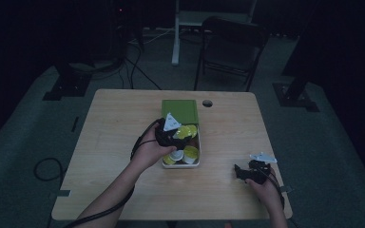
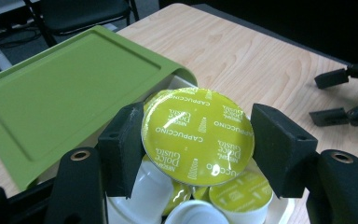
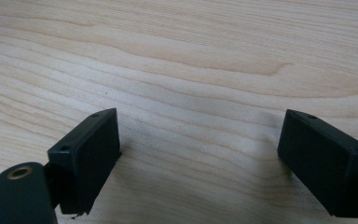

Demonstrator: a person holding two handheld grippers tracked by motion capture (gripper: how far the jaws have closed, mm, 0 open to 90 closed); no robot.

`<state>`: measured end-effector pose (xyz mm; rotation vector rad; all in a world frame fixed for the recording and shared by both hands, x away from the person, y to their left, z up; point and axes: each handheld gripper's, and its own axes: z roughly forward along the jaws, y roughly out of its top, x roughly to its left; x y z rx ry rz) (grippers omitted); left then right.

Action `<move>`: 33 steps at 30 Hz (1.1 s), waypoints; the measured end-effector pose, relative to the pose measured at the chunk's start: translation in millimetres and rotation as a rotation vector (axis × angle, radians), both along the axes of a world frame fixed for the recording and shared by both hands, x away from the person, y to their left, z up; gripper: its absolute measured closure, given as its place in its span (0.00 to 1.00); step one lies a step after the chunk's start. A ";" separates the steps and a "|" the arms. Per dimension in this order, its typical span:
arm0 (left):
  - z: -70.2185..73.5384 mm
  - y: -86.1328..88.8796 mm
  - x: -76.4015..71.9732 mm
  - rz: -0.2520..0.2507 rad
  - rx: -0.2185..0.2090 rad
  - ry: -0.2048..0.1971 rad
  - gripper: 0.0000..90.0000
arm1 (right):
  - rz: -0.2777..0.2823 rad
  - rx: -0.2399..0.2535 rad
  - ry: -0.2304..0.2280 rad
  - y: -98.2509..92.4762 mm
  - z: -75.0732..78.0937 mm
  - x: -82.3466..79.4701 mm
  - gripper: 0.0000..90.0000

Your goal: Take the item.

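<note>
- Over the white box point(image 1: 196, 164) in the middle of the table point(image 1: 114, 142), the left gripper point(image 2: 197, 140) has its jaws closed on a yellow-green capsule point(image 2: 197, 136), one black pad pressing on each side of the foil-lidded rim.
- The capsule sits just above the other capsules point(image 2: 240, 196) packed in the box, with the green lid point(image 2: 65, 93) lying just behind it.
- To do this step well, the person would do best to lift straight up until the capsule's body is clear of its neighbours, and only then carry it sideways; the grip looks to be on the thin rim, so a tilt or a knock against the lid could pop it loose.
- Keeping the squeeze steady should matter more than squeezing harder, since the cup looks light and easily dented.
- In the high view the left hand point(image 1: 149, 149) reaches in from the lower left, forearm angled toward the box, with the gripper pointing forward and down into it.
- The right gripper point(image 3: 200, 163) rests low over bare wood near the table's right front corner, its jaws wide apart with nothing between them.
</note>
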<state>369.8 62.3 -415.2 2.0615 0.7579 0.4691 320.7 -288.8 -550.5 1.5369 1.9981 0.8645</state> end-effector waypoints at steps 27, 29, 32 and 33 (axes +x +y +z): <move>6.3 53.4 -17.7 0.071 -0.018 -0.001 0.42 | 0.000 0.000 0.000 0.0 0.0 0.0 0.14; 6.4 57.6 -18.8 0.077 -0.023 -0.001 0.42 | 0.000 0.000 0.000 0.0 0.0 0.0 0.14; 7.1 63.4 -21.3 0.087 -0.025 -0.005 0.42 | 0.000 0.000 0.000 0.0 0.0 0.0 0.14; 7.1 65.8 -22.0 0.091 -0.025 -0.008 0.42 | 0.000 0.000 0.000 0.0 0.1 0.0 0.14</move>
